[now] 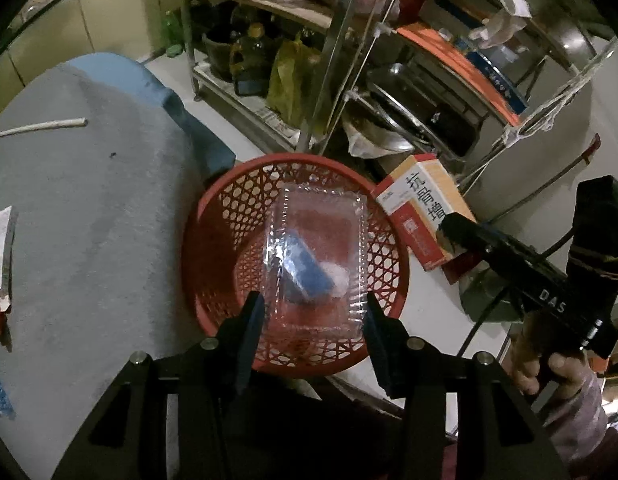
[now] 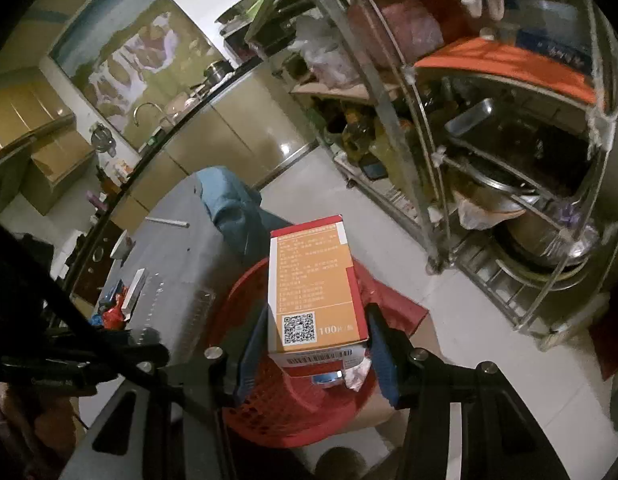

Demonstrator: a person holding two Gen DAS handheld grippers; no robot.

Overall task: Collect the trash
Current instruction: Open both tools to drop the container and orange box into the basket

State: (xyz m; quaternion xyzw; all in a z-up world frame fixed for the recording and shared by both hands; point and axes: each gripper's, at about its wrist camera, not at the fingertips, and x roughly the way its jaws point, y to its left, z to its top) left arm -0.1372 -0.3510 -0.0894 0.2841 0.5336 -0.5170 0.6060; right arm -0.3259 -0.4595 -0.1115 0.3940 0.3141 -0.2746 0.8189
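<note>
A red plastic basket (image 1: 213,208) (image 2: 293,412) stands on the floor beside a grey-covered table. In it lie a blue packet (image 1: 309,272) and crumpled white tissue (image 1: 337,276). My left gripper (image 1: 313,304) is over the basket, shut on a clear plastic clamshell container (image 1: 321,220) whose sides meet both fingers. My right gripper (image 2: 317,308) is shut on an orange, red and white medicine box (image 2: 313,280) (image 1: 421,208). The box hangs tilted over the basket's right rim.
The grey table (image 1: 89,200) carries a white strip (image 1: 41,128) and paper scraps at its left edge. A metal rack (image 1: 389,80) with pans, bottles and bags stands behind the basket. A hand (image 1: 549,368) grips the right tool. Pale tiled floor (image 2: 469,344) surrounds the basket.
</note>
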